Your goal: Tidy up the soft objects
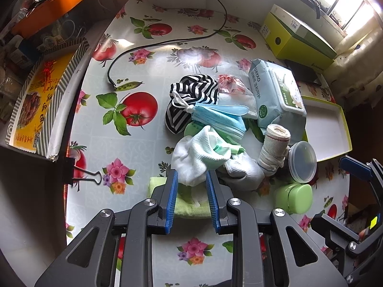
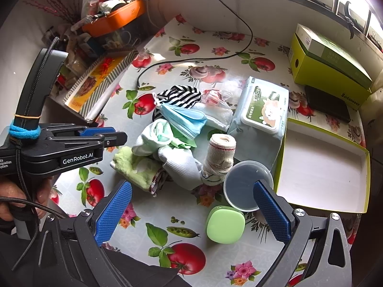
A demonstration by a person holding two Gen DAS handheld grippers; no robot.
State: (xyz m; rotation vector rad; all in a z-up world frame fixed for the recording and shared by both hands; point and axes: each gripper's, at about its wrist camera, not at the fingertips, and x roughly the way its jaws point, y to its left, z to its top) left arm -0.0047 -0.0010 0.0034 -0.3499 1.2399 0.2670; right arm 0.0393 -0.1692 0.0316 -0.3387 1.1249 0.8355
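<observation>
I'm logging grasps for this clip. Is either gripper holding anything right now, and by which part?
Nothing is held. The left gripper hangs open over the white sock; the right gripper stands wide open, empty.

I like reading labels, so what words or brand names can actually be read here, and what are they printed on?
"GenRobot.AI": side of the left gripper.
"SHISHANGKE", roughly: edge of the green box; uncertain.
"UNIAO", partly cut off: end of the wipes pack.
Chinese print on the wipes lid, the yellow poster and the orange tray: too small or blurred to read.
</observation>
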